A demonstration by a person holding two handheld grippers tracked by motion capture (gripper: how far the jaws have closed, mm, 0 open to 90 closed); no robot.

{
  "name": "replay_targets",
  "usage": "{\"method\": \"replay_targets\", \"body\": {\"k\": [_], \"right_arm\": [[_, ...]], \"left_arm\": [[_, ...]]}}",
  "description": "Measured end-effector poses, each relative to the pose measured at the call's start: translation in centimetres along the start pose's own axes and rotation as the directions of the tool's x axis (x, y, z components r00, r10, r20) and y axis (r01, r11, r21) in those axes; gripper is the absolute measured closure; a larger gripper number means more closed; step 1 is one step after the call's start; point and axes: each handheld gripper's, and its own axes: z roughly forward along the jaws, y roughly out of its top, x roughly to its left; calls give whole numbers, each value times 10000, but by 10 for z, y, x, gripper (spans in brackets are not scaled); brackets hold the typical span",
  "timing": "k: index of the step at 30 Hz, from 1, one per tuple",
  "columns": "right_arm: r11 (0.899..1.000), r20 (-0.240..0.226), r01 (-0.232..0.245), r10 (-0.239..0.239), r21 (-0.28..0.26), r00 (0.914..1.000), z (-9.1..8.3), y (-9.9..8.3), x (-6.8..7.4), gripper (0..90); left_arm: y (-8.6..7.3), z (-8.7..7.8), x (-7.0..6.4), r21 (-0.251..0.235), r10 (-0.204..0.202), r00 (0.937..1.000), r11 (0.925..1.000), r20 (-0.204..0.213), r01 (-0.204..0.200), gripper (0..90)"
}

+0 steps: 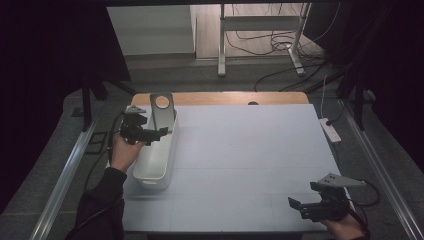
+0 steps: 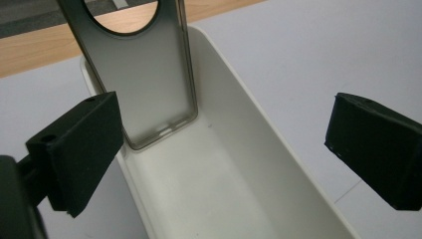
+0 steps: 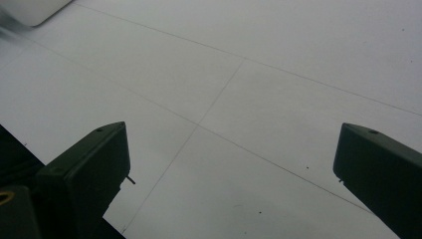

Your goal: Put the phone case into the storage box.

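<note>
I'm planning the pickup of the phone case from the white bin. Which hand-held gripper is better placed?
Left. The left hand-held gripper hovers open over the white bin, beside the phone case; the right hand-held gripper sits at the table's near right corner.

Long white plastic bin: on the pale tabletop, along its left side, lengthwise from near to far; directly below and ahead of the left gripper.

Flat grey translucent phone case with round cut-out: inside the bin at its far end, leaning upright against the far wall; beyond the left gripper, between the lines of its spread jaws.

Right gripper: near right corner of the tabletop, well apart from the bin; bare tabletop ahead of its spread jaws.
</note>
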Motion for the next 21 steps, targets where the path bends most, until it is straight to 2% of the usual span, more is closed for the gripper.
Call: {"method": "replay_targets", "body": {"k": [4, 10, 21], "right_arm": [[10000, 1, -17, 17, 7, 10000, 0, 0, 0, 11], [9999, -41, -63, 63, 88, 10000, 1, 0, -1, 3], [10000, -65, 1, -1, 78, 10000, 0, 0, -1, 1]], "left_arm": [[-2, -1, -6, 1, 195, 9998, 9998, 3, -195, 22], [-6, -5, -14, -266, 296, 9994, 9992, 172, -291, 20], [-14, -11, -24, -162, 421, 9986, 9990, 317, -417, 15]]}}
